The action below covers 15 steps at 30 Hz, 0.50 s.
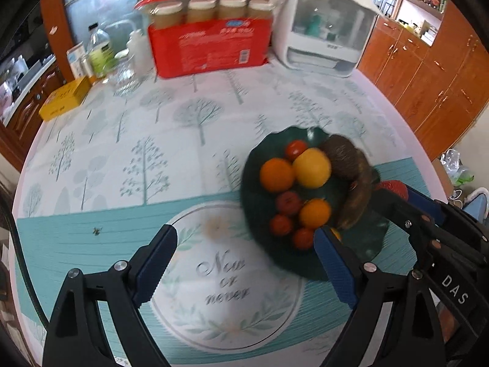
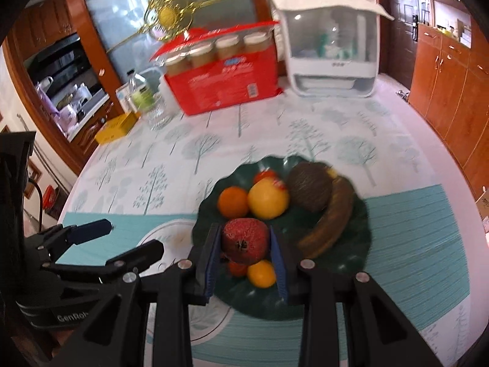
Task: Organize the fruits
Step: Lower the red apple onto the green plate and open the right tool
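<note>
Clamped between the blue pads of the right gripper [image 2: 245, 246] is a dark red pomegranate [image 2: 245, 240], its little crown facing the camera; the jaws stand narrow and press it on both sides. That gripper tilts steeply downward and holds the fruit over the near part of a dark green plate [image 2: 365, 238] with a wavy rim. On the plate lie an orange [image 2: 233, 202], a yellow citrus fruit [image 2: 268, 198], a brown rough-skinned round fruit [image 2: 309, 187], a browned banana [image 2: 331, 223], and several small red and orange fruits, partly hidden behind the pomegranate. To the left, the left gripper [image 1: 244, 263] also points steeply down, its jaws spread wide with nothing between them, over the round "Now or never" emblem [image 1: 227, 281] printed on the tablecloth [image 1: 137, 153]; its right finger overlaps the plate's near edge in its own view. Farther back on the table stand a red carton of jars [image 1: 211, 44], a white appliance with a clear door [image 1: 324, 27], some bottles [image 1: 99, 52] and a yellow box [image 1: 65, 98]. Wooden cabinets [image 1: 428, 82] line the right side.
</note>
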Each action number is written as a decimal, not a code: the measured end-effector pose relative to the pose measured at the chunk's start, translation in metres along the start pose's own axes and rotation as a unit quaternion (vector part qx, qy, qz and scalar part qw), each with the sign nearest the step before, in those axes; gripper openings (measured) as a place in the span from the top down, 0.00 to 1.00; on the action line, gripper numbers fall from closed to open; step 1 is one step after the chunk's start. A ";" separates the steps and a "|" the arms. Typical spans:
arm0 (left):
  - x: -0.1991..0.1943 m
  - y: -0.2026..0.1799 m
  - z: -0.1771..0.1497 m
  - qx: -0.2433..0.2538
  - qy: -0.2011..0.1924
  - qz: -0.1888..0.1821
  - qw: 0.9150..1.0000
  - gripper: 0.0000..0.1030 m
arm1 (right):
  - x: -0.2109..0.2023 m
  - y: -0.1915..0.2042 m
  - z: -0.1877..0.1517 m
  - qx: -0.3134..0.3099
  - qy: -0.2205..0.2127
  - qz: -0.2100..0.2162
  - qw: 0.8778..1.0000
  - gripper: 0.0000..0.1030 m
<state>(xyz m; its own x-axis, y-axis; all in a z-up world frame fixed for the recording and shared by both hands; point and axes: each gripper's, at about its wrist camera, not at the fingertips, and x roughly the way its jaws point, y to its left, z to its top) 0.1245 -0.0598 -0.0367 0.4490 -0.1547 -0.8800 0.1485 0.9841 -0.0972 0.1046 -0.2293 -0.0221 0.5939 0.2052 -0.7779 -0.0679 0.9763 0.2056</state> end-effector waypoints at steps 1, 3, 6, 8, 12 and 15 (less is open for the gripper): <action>-0.001 -0.005 0.004 0.001 -0.004 0.000 1.000 0.12 | -0.001 -0.005 0.005 0.001 -0.005 -0.001 1.000 0.69; -0.002 -0.012 0.012 0.001 -0.010 0.001 1.000 0.12 | -0.002 -0.011 0.011 0.001 -0.010 -0.004 1.000 0.69; -0.001 -0.021 0.022 -0.003 -0.020 0.010 1.000 0.12 | 0.002 -0.022 0.019 0.007 -0.014 -0.014 1.000 0.69; 0.001 -0.024 0.027 -0.005 -0.024 0.017 1.000 0.12 | 0.007 -0.029 0.022 0.014 -0.011 -0.019 1.000 0.69; 0.012 -0.028 0.033 -0.007 -0.021 0.030 0.999 0.12 | 0.020 -0.041 0.023 0.017 0.000 -0.021 1.000 0.69; 0.022 -0.028 0.032 -0.010 -0.011 0.034 0.999 0.12 | 0.033 -0.048 0.022 0.019 0.016 -0.022 0.999 0.69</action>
<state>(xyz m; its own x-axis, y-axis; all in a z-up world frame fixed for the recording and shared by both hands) 0.1587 -0.0938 -0.0384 0.4774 -0.0895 -0.8741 0.0990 0.9939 -0.0477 0.1447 -0.2709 -0.0447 0.5689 0.1651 -0.8057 -0.0123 0.9812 0.1924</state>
